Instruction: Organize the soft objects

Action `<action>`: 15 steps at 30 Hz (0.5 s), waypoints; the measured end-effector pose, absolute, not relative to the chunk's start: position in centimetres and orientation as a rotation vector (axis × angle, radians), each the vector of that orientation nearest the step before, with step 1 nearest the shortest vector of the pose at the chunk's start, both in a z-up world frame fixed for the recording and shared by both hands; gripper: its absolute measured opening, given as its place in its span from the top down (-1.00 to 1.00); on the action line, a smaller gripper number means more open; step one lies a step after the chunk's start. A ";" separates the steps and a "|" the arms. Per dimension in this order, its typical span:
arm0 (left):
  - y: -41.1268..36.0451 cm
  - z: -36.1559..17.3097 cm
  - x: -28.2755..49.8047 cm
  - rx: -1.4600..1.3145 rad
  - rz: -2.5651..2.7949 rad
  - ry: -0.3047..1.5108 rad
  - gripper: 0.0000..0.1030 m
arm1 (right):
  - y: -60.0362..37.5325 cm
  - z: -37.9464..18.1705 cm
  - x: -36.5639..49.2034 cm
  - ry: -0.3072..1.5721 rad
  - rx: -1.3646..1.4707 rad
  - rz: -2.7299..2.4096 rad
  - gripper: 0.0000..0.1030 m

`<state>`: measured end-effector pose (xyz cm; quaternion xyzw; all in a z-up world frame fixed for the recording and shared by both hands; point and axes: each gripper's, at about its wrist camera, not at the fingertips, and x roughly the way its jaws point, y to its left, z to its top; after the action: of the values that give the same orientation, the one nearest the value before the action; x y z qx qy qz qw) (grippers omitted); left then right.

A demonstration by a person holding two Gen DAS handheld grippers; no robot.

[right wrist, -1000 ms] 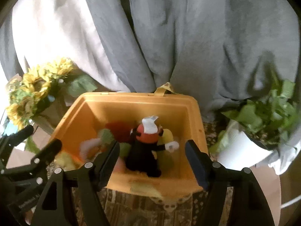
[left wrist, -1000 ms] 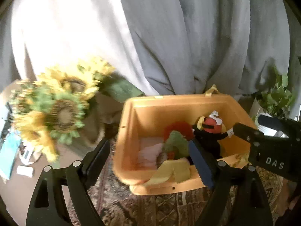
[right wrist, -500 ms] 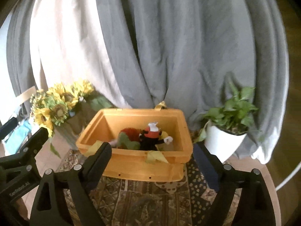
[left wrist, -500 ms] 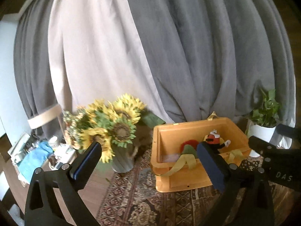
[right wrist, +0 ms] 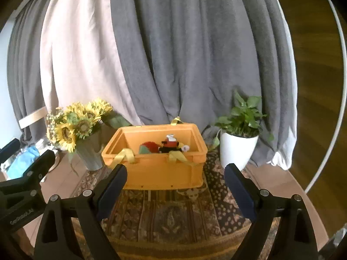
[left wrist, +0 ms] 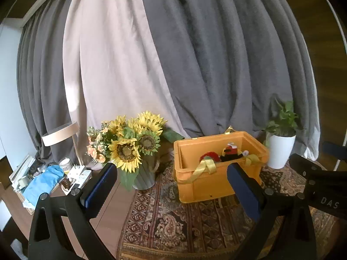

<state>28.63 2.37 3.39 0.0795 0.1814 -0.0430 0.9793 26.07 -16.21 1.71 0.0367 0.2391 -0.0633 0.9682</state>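
An orange plastic crate (left wrist: pixel 206 184) (right wrist: pixel 164 175) stands on a patterned rug. Inside it lie soft toys: a black plush with a red head and white cap (left wrist: pixel 231 152) (right wrist: pixel 171 144) and a red and green plush (left wrist: pixel 209 156) (right wrist: pixel 148 148). Yellow straps (left wrist: pixel 203 166) (right wrist: pixel 124 157) hang over its front rim. My left gripper (left wrist: pixel 172 186) is open and empty, well back from the crate. My right gripper (right wrist: pixel 175 186) is open and empty, also back from the crate, facing its front wall.
A vase of sunflowers (left wrist: pixel 134 149) (right wrist: pixel 76 130) stands left of the crate. A white pot with a green plant (left wrist: pixel 280 149) (right wrist: pixel 237 149) stands to its right. Grey and white curtains hang behind. Clutter with a blue cloth (left wrist: pixel 41 182) lies far left.
Both grippers have pulled back and away from the crate, which now looks small and distant. The black plush stays in the crate.
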 end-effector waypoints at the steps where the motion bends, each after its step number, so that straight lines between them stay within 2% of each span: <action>1: 2.3 3.5 28.2 0.162 -0.086 0.366 -1.00 | -16.2 1.8 25.6 0.481 0.075 -0.131 -0.79; 15: 1.2 4.1 20.0 0.115 -0.081 0.371 -1.00 | -17.9 2.7 17.7 0.480 0.077 -0.110 -0.79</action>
<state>19.99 1.17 4.11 0.0572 0.1844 -0.0401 0.9804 17.67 -17.90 2.71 0.0382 0.2375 -0.0544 0.9691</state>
